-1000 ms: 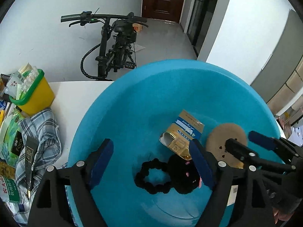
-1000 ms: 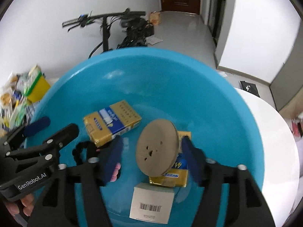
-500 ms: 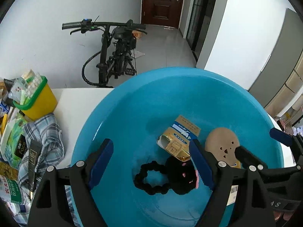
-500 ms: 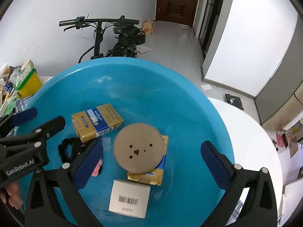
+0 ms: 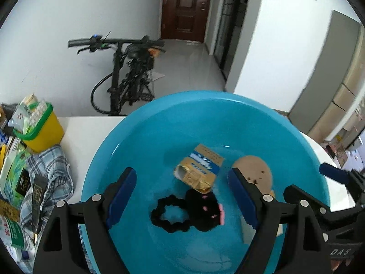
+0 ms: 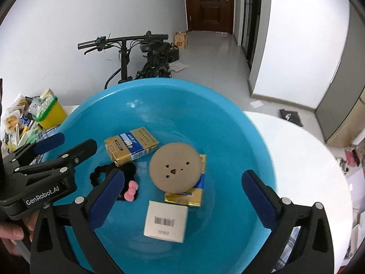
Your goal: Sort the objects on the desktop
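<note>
A big blue basin (image 5: 159,123) (image 6: 246,141) holds the sorted items: a gold and blue pack (image 5: 198,169) (image 6: 131,146), a round brown disc (image 6: 175,167) (image 5: 255,171) lying on a second gold pack (image 6: 189,197), a black scrunchie (image 5: 168,214) beside a black plush with pink bits (image 5: 205,207) (image 6: 131,189), and a white barcode box (image 6: 166,221). My left gripper (image 5: 182,196) is open and empty above the scrunchie. My right gripper (image 6: 182,198) is open and empty above the disc. The left gripper also shows in the right wrist view (image 6: 54,150).
On the white table (image 5: 86,132) to the left stand a yellow bin with a green rim (image 5: 38,127) (image 6: 51,111), a checked cloth (image 5: 52,173) and several packets (image 5: 13,178). A bicycle (image 5: 127,77) stands on the floor beyond the table.
My right gripper opened, let go of the brown disc onto the gold pack and pulled back upward. My left gripper also drew back and up, still open.
</note>
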### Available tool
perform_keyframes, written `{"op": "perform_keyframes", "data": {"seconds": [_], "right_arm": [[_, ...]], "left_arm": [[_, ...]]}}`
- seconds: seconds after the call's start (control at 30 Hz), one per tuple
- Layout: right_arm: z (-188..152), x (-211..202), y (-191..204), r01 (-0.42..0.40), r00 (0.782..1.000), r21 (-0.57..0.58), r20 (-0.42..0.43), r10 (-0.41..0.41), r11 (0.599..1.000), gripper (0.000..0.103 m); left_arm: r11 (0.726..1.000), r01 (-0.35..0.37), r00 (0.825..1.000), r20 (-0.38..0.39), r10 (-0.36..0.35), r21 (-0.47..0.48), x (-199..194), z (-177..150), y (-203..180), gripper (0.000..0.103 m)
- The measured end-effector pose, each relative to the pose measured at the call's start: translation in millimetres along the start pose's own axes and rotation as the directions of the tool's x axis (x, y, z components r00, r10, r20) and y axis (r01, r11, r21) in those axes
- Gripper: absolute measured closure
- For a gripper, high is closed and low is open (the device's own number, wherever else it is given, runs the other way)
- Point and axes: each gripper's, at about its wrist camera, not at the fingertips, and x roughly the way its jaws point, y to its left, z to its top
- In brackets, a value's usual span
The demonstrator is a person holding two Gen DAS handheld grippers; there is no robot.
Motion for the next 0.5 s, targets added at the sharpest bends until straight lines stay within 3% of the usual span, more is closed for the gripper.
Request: {"op": "perform_keyframes", "data": {"seconds": [0.07,0.23,0.33,0.5], "right_arm": [[-1.7,-11.0,1.6,0.017,0.999,-0.02,0.034,-0.016,1.0,0.001],[-4.0,-33.5,2.5,-0.037,0.998,-0.029,0.042,0.038,0.999,0.001],[-4.1,-51.0,5.5,-0.025,0.996,-0.048,0.082,0.028,0.999,0.001],[-10.3,-76.9,10.2,-0.025,0.993,-0.079,0.116,0.034,0.997,0.001]], "left_arm": [[1.0,-0.001,1.0,0.014,0.001,0.017,-7.1,-1.4,-1.9,0.015],[0.999,0.052,0.998,0.035,-0.051,-0.009,-24.9,-8.5,1.6,0.014],[0.999,0.036,0.999,0.031,-0.036,-0.009,-34.6,-13.8,5.2,0.014],[1.0,0.011,0.996,0.09,-0.013,0.018,-64.9,-21.1,4.7,0.014]]}}
